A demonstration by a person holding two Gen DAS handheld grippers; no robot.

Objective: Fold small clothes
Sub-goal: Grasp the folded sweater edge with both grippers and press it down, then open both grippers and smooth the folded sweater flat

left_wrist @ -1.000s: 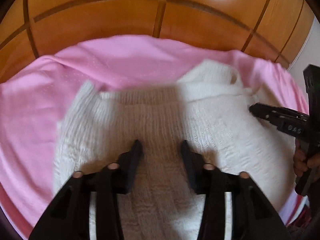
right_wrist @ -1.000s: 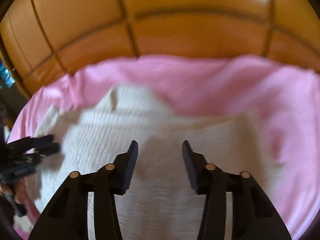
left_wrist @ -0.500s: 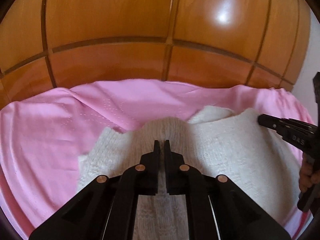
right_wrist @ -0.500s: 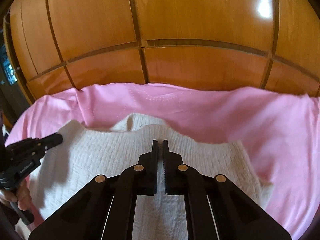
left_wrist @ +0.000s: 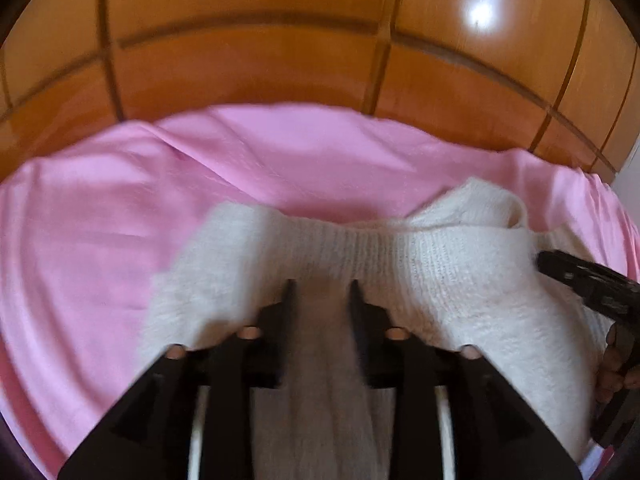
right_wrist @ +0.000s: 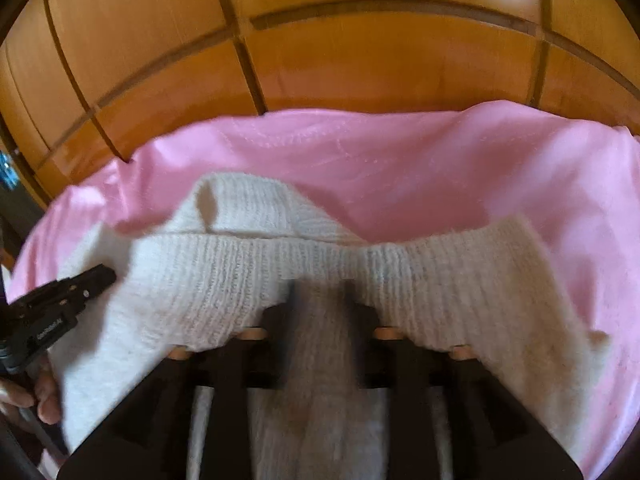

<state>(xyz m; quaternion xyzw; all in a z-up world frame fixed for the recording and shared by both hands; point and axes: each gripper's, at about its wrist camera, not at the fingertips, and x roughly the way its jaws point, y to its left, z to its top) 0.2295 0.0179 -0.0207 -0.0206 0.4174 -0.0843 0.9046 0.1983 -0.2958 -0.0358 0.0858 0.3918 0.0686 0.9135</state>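
Observation:
A cream knitted garment (left_wrist: 440, 272) lies on a pink cloth (left_wrist: 100, 240). Its near edge is folded over toward the far side, and its ribbed hem runs across both views (right_wrist: 224, 264). My left gripper (left_wrist: 322, 288) is open, with knit fabric between and draped over its fingers. My right gripper (right_wrist: 318, 288) is open too, with the fabric draped over its fingers the same way. Each gripper shows at the other view's edge: the right at the right side of the left wrist view (left_wrist: 592, 292), the left at the left side of the right wrist view (right_wrist: 60, 304).
The pink cloth (right_wrist: 460, 168) covers the work surface. A glossy wooden panelled wall (left_wrist: 280, 40) stands right behind it and also fills the top of the right wrist view (right_wrist: 360, 40).
Half a second ago both grippers were shut on the knit edge, lifted. Now both have opened and the folded-over edge lies draped on the garment.

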